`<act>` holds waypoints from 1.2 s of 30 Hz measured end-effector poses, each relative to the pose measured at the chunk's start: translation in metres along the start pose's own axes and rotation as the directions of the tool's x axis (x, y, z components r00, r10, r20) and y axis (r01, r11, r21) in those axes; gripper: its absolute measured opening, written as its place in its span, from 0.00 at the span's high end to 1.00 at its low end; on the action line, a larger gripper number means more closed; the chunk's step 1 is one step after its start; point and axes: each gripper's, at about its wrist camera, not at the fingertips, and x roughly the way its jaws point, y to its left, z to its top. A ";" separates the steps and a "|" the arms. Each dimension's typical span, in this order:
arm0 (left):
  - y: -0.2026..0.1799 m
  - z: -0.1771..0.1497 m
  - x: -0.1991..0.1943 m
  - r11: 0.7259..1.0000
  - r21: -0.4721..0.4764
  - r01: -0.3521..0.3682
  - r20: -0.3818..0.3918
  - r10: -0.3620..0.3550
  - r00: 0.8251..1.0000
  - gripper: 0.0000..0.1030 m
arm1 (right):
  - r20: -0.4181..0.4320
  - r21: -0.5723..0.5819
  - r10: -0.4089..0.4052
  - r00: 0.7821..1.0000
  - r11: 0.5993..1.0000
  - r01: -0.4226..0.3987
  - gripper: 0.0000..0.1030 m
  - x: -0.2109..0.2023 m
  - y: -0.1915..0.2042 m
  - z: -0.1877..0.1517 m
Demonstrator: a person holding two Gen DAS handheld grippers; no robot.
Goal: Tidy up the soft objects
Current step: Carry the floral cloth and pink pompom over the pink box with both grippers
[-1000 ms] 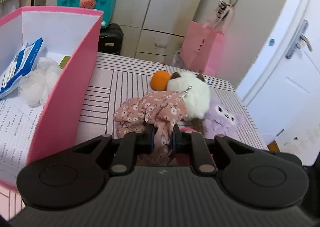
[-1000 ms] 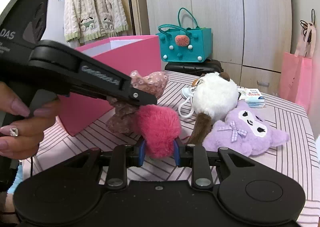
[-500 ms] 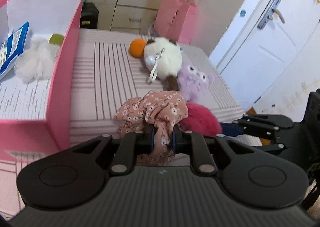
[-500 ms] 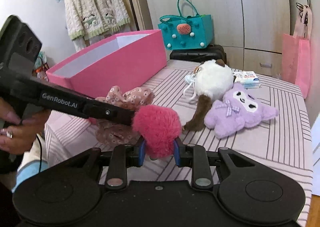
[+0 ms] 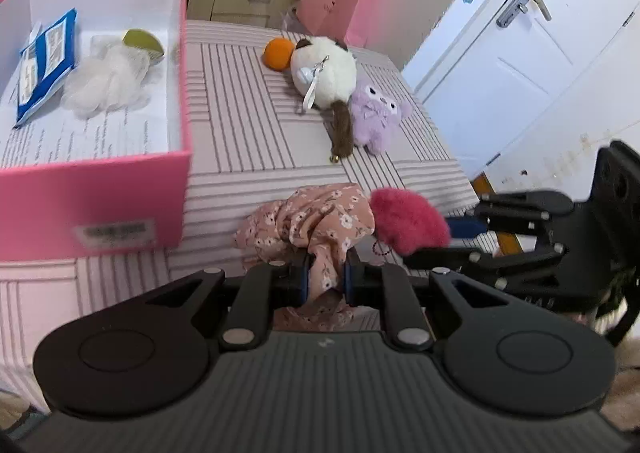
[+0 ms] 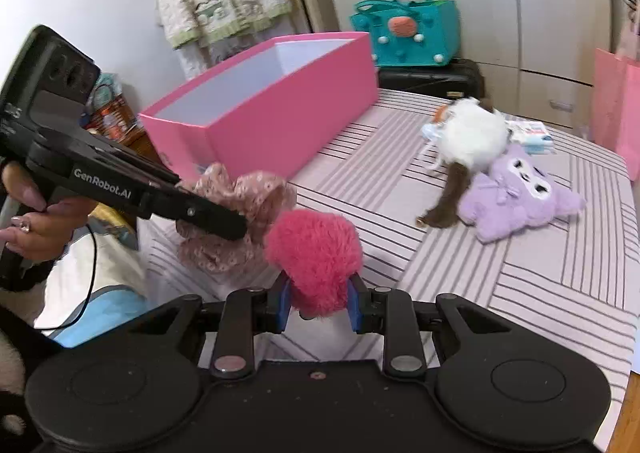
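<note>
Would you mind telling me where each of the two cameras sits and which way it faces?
Left wrist: sits on the left gripper, looking down along its fingers at the floral scrunchie they clamp, the pink box and striped table beyond; the right gripper enters from the right.
Right wrist: sits on the right gripper, facing across the table past the pink pom-pom it holds; the person's hand grips the left gripper at left.
Shared: scrunchie, pom-pom, box, white plush, purple plush.

Striped table (image 5: 256, 141): pink box (image 5: 92, 209), white plush (image 5: 326, 71), purple plush (image 5: 376, 115).
</note>
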 end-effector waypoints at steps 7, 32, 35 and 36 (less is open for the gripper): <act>0.014 -0.002 -0.039 1.000 0.005 0.030 -0.018 -0.030 0.999 0.86 | -0.043 -0.082 0.062 0.997 0.995 -0.065 0.69 -0.009 0.026 0.027; 0.063 0.042 -0.154 0.997 0.034 -0.074 0.305 0.060 0.950 0.86 | 0.091 -0.311 0.183 0.979 0.939 -0.146 0.69 0.024 0.111 0.138; 0.078 0.059 -0.147 0.996 0.020 -0.088 0.326 0.077 0.942 0.86 | 0.122 -0.329 0.146 0.982 0.939 -0.099 0.68 0.039 0.113 0.153; 0.084 0.067 -0.143 0.995 0.014 -0.095 0.335 0.085 0.938 0.86 | 0.133 -0.335 0.129 0.983 0.939 -0.078 0.68 0.045 0.113 0.158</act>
